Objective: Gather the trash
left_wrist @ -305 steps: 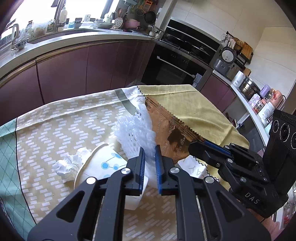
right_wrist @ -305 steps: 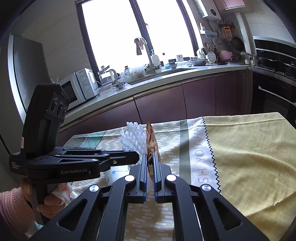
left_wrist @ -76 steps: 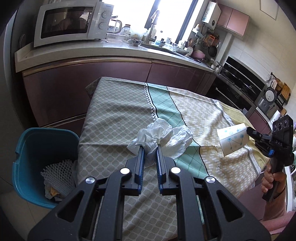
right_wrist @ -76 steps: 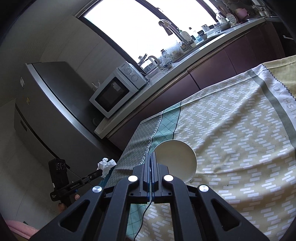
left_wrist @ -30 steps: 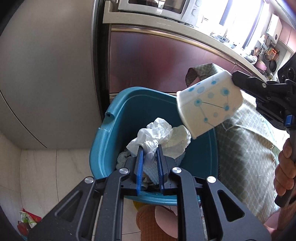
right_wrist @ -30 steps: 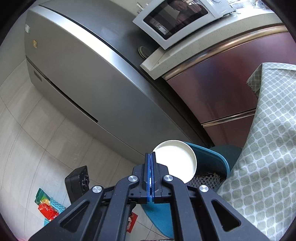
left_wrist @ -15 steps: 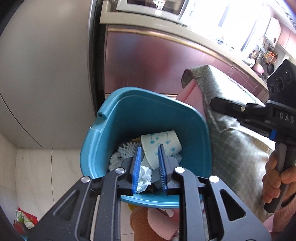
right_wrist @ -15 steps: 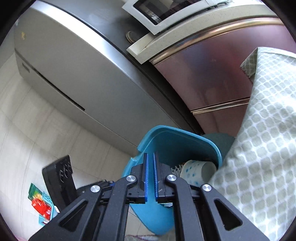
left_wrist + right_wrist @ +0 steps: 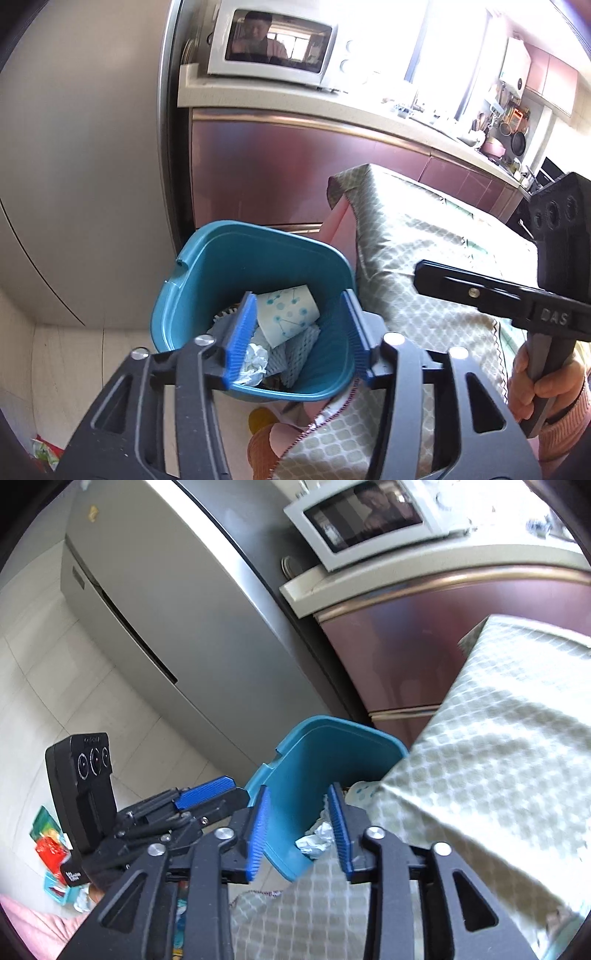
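Our left gripper [image 9: 299, 332] and right gripper [image 9: 299, 827] have just been opening, jaws spread and empty, above the teal bin [image 9: 207, 280] holding the paper cup [image 9: 288, 314].

Right view: tablecloth [image 9: 498, 746] blurred, hides most of the paper cup [image 9: 364, 792] and part of the bin [image 9: 310, 771]. Left view: left gripper [image 9: 297, 332] fingers cover part of bin trash; foam net [image 9: 295, 349] half buried, wrapper under it too dark to tell.

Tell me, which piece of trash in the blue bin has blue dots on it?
The paper cup, lying on its side on top of the pile in the teal bin. The crumpled tissue and the foam netting beside it are plain, without dots.
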`<state>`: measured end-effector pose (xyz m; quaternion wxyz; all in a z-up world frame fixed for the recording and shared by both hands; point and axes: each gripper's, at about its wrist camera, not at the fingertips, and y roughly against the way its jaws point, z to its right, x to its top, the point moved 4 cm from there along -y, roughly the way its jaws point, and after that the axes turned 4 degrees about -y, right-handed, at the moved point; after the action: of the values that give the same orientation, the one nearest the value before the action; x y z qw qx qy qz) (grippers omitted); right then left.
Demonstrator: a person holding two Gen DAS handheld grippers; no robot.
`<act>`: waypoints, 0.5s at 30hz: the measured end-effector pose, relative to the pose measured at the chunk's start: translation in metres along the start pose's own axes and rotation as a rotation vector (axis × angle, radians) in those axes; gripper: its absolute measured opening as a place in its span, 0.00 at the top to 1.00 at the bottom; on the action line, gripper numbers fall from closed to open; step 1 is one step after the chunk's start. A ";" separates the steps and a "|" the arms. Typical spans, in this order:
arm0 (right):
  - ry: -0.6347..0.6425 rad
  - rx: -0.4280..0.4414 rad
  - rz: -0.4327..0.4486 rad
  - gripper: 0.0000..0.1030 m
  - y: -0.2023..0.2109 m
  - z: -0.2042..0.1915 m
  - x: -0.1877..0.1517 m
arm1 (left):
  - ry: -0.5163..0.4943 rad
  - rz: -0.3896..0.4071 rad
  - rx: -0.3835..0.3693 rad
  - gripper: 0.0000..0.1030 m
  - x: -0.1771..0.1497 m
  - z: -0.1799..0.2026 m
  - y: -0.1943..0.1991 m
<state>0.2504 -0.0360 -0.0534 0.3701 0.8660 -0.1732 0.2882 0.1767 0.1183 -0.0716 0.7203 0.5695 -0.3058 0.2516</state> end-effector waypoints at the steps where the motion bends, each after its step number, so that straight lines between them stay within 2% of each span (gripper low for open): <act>1: 0.009 -0.012 0.018 0.62 0.005 -0.001 -0.002 | -0.007 0.007 0.001 0.51 -0.001 0.004 0.002; 5: 0.051 -0.075 0.079 0.51 0.031 -0.002 -0.015 | -0.016 0.026 -0.021 0.42 -0.006 0.015 0.013; 13: 0.131 -0.246 0.239 0.23 0.096 -0.004 -0.046 | -0.057 0.141 -0.027 0.11 -0.013 0.045 0.043; 15: 0.135 -0.294 0.284 0.15 0.114 -0.003 -0.052 | -0.061 0.168 -0.037 0.07 -0.014 0.052 0.052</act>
<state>0.1507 -0.1052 -0.0235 0.4588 0.7484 -0.3082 0.3666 0.1225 0.0786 -0.0387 0.6973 0.5360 -0.3788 0.2882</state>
